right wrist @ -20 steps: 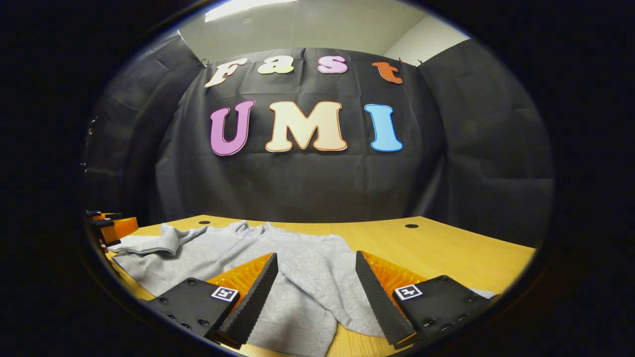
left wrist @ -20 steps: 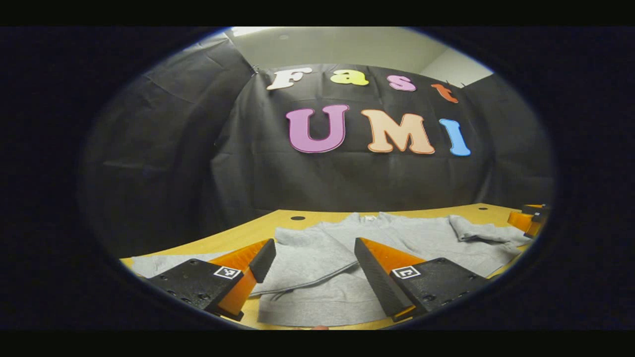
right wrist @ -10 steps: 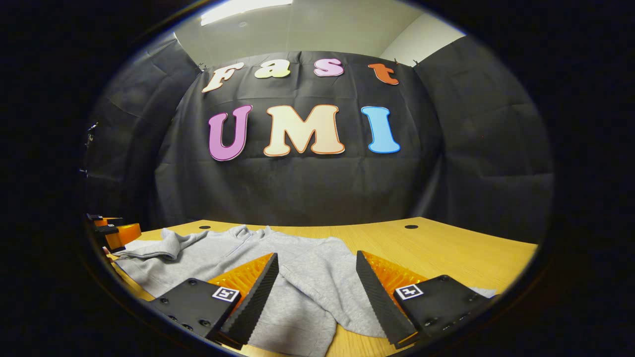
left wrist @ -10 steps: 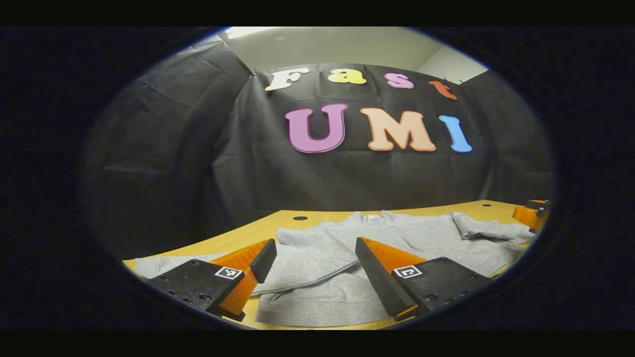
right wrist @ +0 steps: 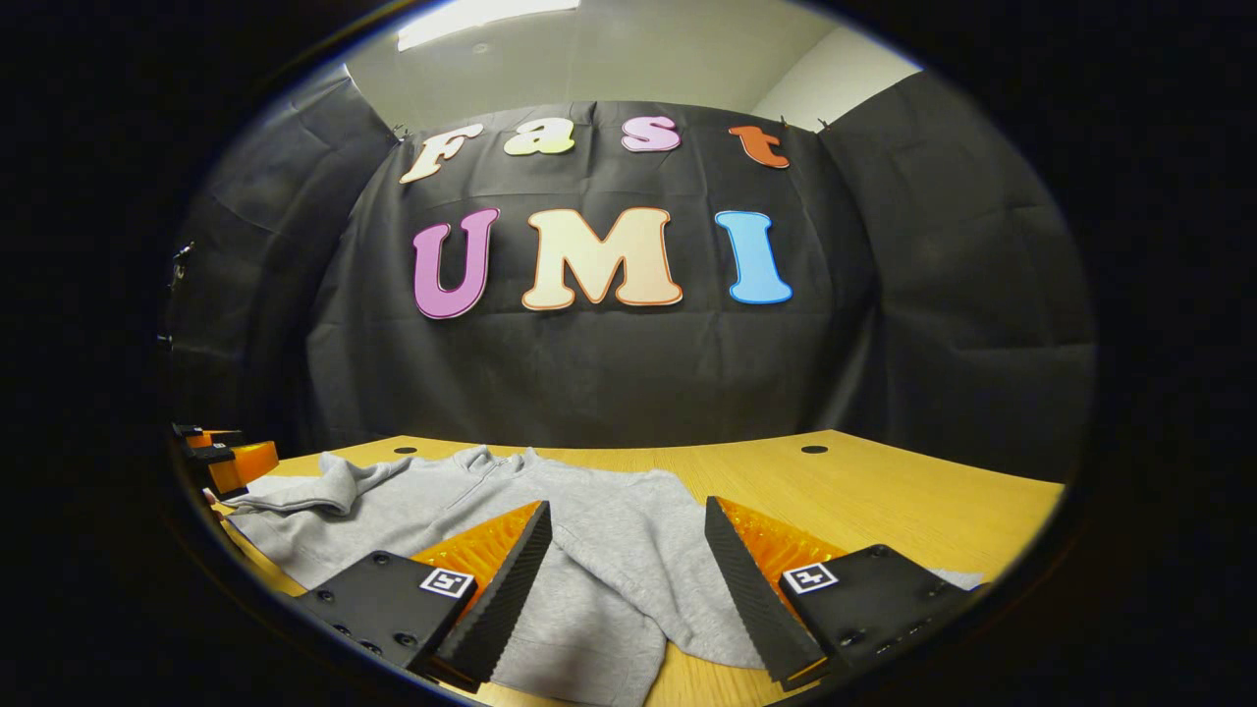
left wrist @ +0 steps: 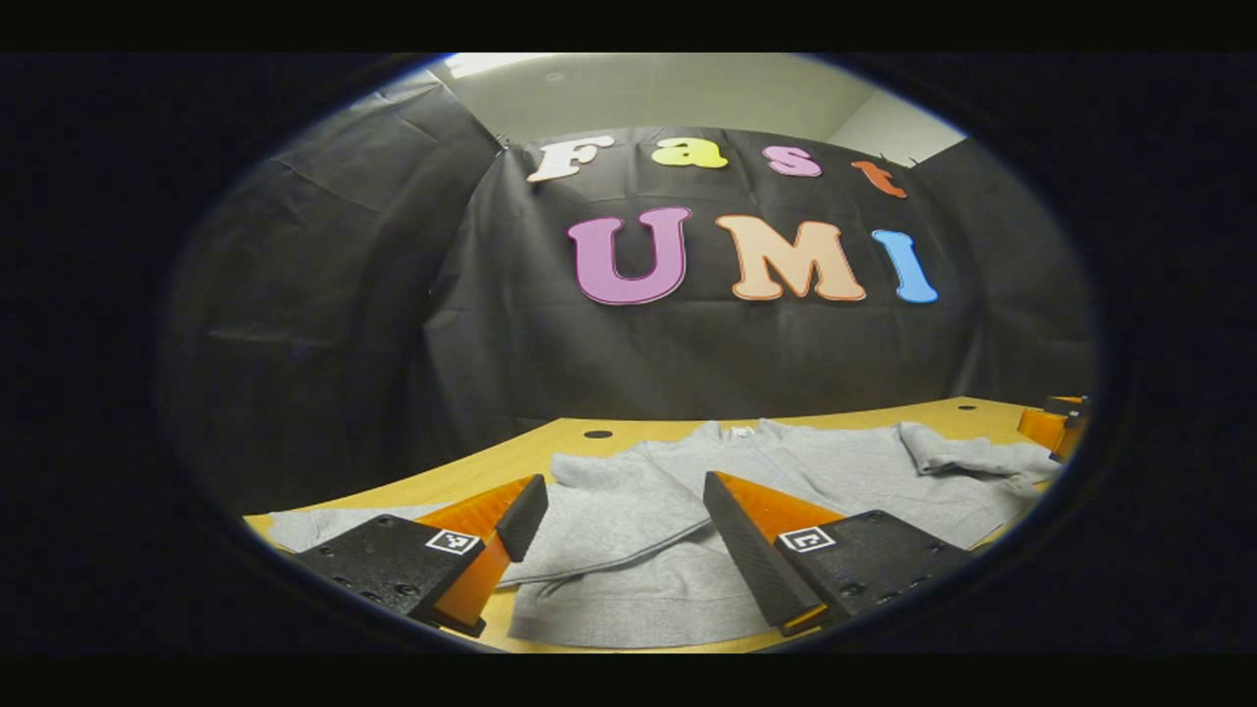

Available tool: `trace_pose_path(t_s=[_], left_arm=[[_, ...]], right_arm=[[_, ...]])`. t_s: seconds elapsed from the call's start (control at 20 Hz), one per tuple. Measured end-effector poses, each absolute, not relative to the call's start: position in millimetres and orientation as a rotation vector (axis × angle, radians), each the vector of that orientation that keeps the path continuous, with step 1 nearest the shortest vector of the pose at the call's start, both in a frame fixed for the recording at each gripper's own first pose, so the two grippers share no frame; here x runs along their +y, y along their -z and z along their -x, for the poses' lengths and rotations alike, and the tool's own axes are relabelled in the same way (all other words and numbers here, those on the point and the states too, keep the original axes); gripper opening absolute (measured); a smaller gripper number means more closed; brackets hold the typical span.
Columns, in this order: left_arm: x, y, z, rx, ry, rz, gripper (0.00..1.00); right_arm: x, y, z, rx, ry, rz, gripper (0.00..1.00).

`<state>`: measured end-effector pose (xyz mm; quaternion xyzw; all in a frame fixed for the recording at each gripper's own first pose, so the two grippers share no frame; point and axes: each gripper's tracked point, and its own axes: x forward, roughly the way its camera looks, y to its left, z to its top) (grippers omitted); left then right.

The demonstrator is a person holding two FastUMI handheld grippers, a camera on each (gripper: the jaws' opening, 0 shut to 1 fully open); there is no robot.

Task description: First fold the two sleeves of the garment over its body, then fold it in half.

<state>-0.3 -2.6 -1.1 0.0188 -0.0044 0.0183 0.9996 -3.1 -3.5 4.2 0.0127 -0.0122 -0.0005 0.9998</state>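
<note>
Both sleeves lie folded over the grey garment point(left wrist: 678, 550) on the bench point(right wrist: 884, 491) (half-fold pending) — left gripper point(left wrist: 614, 540) and right gripper point(right wrist: 628, 579) hover released, empty.

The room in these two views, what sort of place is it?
Probably a recording booth, not a home: black cloth wall on all sides, a bare wooden table, and one grey sweatshirt laid out between open grippers.

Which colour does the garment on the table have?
Plain light grey garment, no pattern; best in the right gripper view.
</note>
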Motion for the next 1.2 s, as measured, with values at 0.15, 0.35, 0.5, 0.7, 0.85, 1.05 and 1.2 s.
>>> trace_pose_path(t_s=[0.15, 0.35, 0.5, 0.7, 0.85, 1.05, 1.2], left_arm=[[-3, 1, 1, -0.008, -0.037, -0.037, 0.94], [-3, 1, 1, -0.007, -0.037, -0.035, 0.94], [-3, 2, 1, -0.006, -0.037, -0.035, 0.94], [-4, 2, 1, -0.008, -0.03, -0.035, 0.94], [-4, 2, 0, -0.009, -0.03, -0.036, 0.95], [-5, 2, 0, -0.01, -0.027, -0.036, 0.94], [-5, 3, 1, -0.009, -0.027, -0.036, 0.94]], right_arm=[[0, -3, 4, -0.011, -0.034, -0.038, 0.98], [-15, -38, 9, 0.004, -0.077, -0.087, 0.98], [-63, -58, 18, 0.074, -0.035, 0.001, 0.98], [-157, -45, 43, 0.228, 0.134, 0.104, 0.98], [-197, 1, 68, 0.407, 0.198, 0.117, 0.98], [-210, 55, 87, 0.591, 0.199, 0.06, 0.98], [-201, 80, 95, 0.688, 0.157, 0.0, 0.99]])
